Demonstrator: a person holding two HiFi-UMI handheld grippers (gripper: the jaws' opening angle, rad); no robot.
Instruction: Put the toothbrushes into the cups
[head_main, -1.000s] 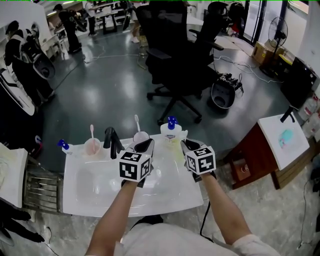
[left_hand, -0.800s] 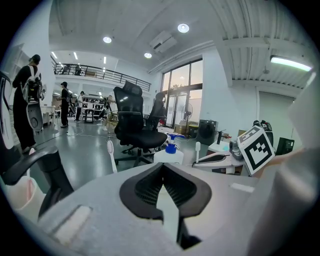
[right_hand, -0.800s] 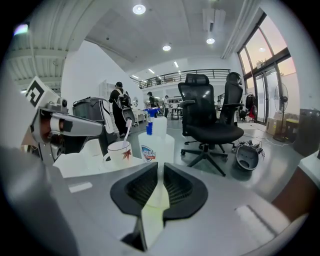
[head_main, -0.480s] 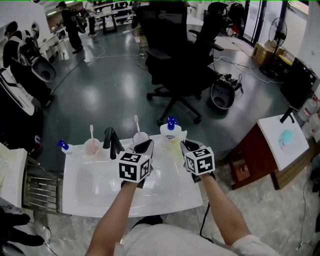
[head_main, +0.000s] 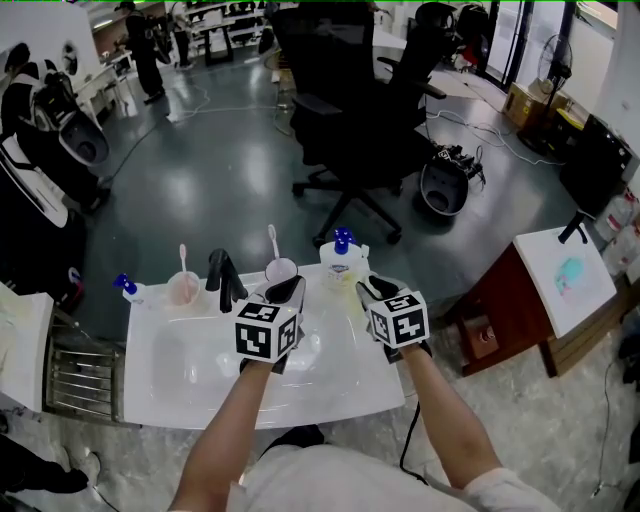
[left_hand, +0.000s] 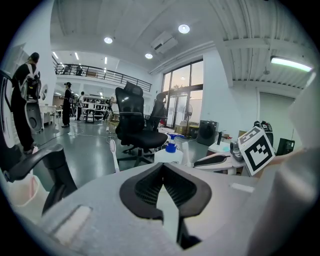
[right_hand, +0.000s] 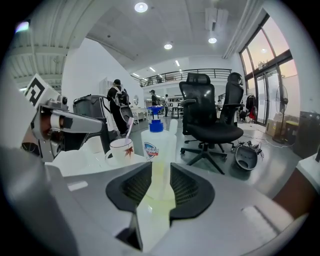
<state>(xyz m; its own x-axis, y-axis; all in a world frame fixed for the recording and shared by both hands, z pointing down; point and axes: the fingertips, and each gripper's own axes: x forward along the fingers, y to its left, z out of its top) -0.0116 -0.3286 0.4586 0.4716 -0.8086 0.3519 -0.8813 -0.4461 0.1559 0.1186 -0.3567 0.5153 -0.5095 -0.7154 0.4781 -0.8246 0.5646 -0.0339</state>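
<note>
1. Task items: the pink toothbrush (head_main: 183, 258) stands head-up in the pink cup (head_main: 184, 291), on the back ledge of the washbasin (head_main: 160, 410), left of the faucet (head_main: 222, 280). The white toothbrush (head_main: 272, 240) stands the same way in the white mug (head_main: 280, 270), just right of the faucet.
2. Judgement: both brushes are housed and I see no loose brush, so the loading looks done.
3. Reason for placement, as I read it: each handle leans on its cup's rim with the bristles up and off the wet surface. The cups sit on the ledge, out of the bowl.
4. The soap bottle (head_main: 341, 262), with a blue pump, stands just right of the mug. My right gripper view shows it through the jaw gap, but it is beyond the tips, not between them.
5. Right tongs (right_hand: 161, 172): jaws opening, pads apart, nothing between them, so released.
6. Left tongs (left_hand: 162, 167): pads meet at the tips, clenched on nothing. They sit just in front of the mug; I see no contact with it.
7. Pose: both forearms reach forward side by side over the bowl. The tongs point away from me and tilt a little downward, marker cubes uppermost, near each other but apart.
8. Judgement: with nothing in either grip and both tips short of the cups, this reads as a let-go posture, not an approach.
</note>
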